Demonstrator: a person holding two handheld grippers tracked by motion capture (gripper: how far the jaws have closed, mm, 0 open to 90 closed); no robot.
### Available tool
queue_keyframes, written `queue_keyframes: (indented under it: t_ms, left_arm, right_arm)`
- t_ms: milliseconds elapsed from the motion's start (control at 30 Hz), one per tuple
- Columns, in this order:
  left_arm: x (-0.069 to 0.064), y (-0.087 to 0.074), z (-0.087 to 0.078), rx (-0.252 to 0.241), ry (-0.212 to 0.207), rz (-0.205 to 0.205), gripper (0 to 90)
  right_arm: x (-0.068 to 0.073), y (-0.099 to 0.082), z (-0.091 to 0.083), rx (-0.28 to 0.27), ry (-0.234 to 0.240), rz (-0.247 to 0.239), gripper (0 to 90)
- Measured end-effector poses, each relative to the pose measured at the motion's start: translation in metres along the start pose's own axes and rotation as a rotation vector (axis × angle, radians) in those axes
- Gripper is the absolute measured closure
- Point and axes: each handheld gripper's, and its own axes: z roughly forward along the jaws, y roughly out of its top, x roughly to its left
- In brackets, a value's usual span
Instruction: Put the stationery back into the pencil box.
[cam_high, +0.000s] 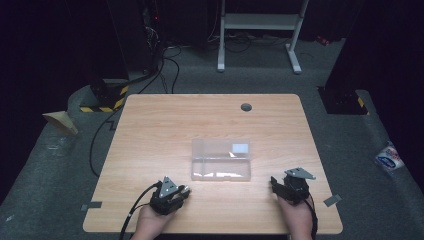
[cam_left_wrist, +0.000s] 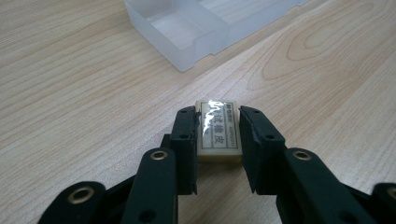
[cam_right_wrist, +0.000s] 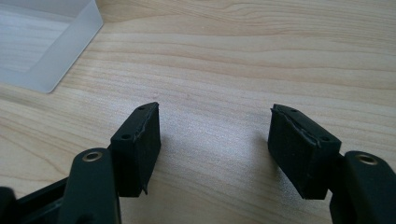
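A cream eraser (cam_left_wrist: 217, 133) with a printed label lies on the wooden table (cam_high: 165, 125), and the pads of my left gripper (cam_left_wrist: 218, 114) press on its two long sides. In the high view the left gripper (cam_high: 183, 190) sits at the near left, just in front of the left end of a clear plastic box (cam_high: 221, 160). The box's open compartments (cam_left_wrist: 187, 32) lie a short way beyond the eraser. A small white piece (cam_high: 240, 148) rests in the box's far right part. At the near right, my right gripper (cam_right_wrist: 215, 135) stands open over bare wood, with the box corner (cam_right_wrist: 42, 42) up to its left.
A grey round grommet (cam_high: 246, 107) sits in the tabletop near the far edge. The table's front edge runs just behind both hands. On the floor are bits of tape (cam_high: 332, 200), cables (cam_high: 100, 135) at the left and a packet (cam_high: 389, 159) at the right.
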Motion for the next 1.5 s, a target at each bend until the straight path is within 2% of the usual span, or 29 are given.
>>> queue_keyframes:
  t_ms: [167,267,500,1000,1200,1333,1400,1500]
  left_arm:
    - [0.001,0.0,-0.004,-0.02,0.007,-0.015,67.8]
    - [0.0,0.001,-0.005,-0.028,0.018,-0.004,67.8]
    - [0.003,0.003,-0.012,-0.067,0.017,-0.04,67.8]
    - [-0.002,0.011,-0.02,-0.104,0.025,-0.003,67.8]
    - [-0.002,0.014,-0.018,-0.105,0.023,-0.016,67.8]
    - [0.002,0.017,-0.016,-0.088,0.035,-0.032,67.8]
    - [0.003,0.018,-0.016,-0.102,0.031,-0.073,67.8]
    - [0.005,0.022,-0.016,-0.106,0.038,-0.084,67.8]
  right_arm:
    - [0.0,0.0,0.0,0.003,0.002,-0.002,33.9]
    - [0.0,0.0,0.0,0.003,0.005,-0.002,33.9]
    - [0.0,0.0,0.0,0.004,0.005,-0.001,34.0]
    - [0.0,0.0,0.0,0.004,0.004,-0.002,34.0]
    - [0.0,0.0,0.0,0.003,0.004,-0.003,34.0]
    - [0.0,0.0,0.0,0.003,0.004,-0.004,34.0]
    - [0.0,0.0,0.0,0.004,0.006,-0.002,33.4]
    - [0.0,0.0,0.0,0.005,0.007,0.0,33.3]
